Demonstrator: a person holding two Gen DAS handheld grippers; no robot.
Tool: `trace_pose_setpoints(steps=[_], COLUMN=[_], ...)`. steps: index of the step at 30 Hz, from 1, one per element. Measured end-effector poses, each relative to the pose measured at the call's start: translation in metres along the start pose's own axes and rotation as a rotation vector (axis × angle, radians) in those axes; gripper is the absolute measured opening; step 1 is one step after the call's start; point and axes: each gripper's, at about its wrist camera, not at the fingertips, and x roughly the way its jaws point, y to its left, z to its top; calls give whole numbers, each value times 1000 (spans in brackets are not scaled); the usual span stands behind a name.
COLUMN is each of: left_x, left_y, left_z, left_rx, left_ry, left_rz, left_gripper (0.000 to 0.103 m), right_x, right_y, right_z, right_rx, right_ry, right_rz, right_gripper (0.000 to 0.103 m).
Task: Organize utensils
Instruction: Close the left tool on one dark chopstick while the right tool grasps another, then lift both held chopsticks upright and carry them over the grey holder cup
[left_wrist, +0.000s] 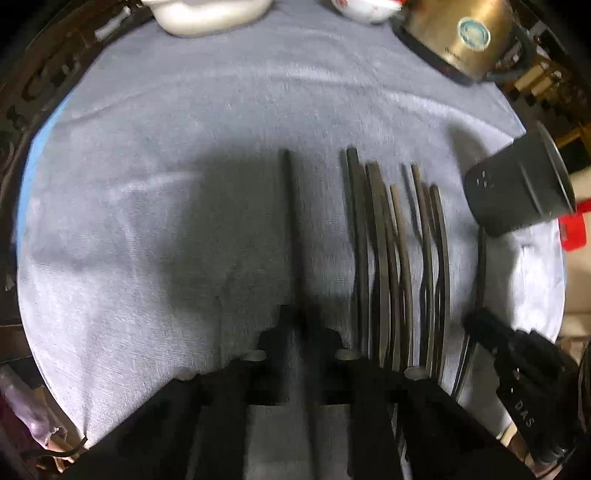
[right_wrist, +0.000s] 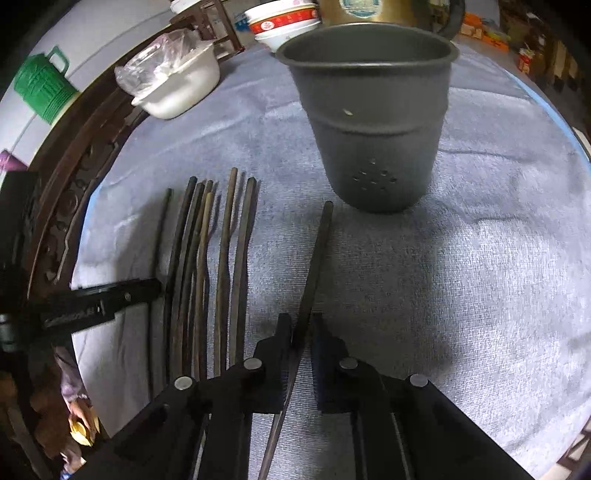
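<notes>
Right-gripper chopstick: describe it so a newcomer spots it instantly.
Find the grey perforated holder standing on the towel-covered table. Just before its base lies one dark chopstick, its near end pinched in the right gripper. It lies alone, apart from the chopstick row further left.

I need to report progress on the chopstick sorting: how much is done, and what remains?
Nothing looks done: no chopstick shows above the rim of the grey holder. In hand: the right claw and left claw are each shut on one chopstick. Left: the row of chopsticks on the cloth.

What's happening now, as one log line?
left gripper: shut on lone chopstick | right gripper: shut on second chopstick | holder: upright
</notes>
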Motion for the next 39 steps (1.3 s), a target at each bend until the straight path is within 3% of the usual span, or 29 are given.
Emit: trace_pose_setpoints(steps=[5, 9, 11, 12, 13, 15, 18, 20, 22, 23, 24, 28, 32, 36, 39], left_x=[-4, -4, -5, -7, -9, -16, -20, -16, -6, -6, -4, 2, -5, -47, -81], left_y=[15, 26, 29, 31, 32, 34, 30, 29, 25, 24, 23, 29, 61, 82, 91], left_z=[-10, -14, -13, -10, -6, -1, 9, 15, 19, 19, 20, 30, 20, 0, -12], left_rx=[24, 5, 7, 13, 19, 31, 43, 50, 66, 76, 79, 73, 24, -37, -72], left_ry=[8, 11, 34, 38, 34, -4, 10, 26, 54, 33, 43, 51, -3, -166, -328], left_rz=[25, 1, -24, -26, -17, 17, 18, 29, 45, 61, 50, -5, -61, -113, -135], left_gripper=[6, 7, 18, 38, 51, 54, 54, 54, 24, 19, 7, 6, 6, 6, 6], right_x=[1, 4, 5, 5, 7, 6, 9, 11, 14, 16, 17, 14, -1, -41, -70], right_y=[11, 18, 18, 19, 20, 18, 18, 17, 18, 19, 21, 21, 15, 21, 20], right_z=[1, 6, 10, 12, 17, 19, 26, 31, 36, 37, 38, 34, 27, 10, 3], right_rx=[-108, -159, -150, -149, -144, -130, -105, -87, -85, -91, -105, -126, -95, -70, -47], right_ry=[46, 75, 98, 106, 115, 125, 143, 150, 156, 162, 167, 184, 121, -21, -141], right_rz=[-39, -57, -58, -65, -83, -116, -123, -120, -121, -126, -130, -124, -68, 10, 8], right_gripper=[10, 12, 12, 12, 13, 14, 14, 14, 14, 13, 13, 9, 6, 6, 6])
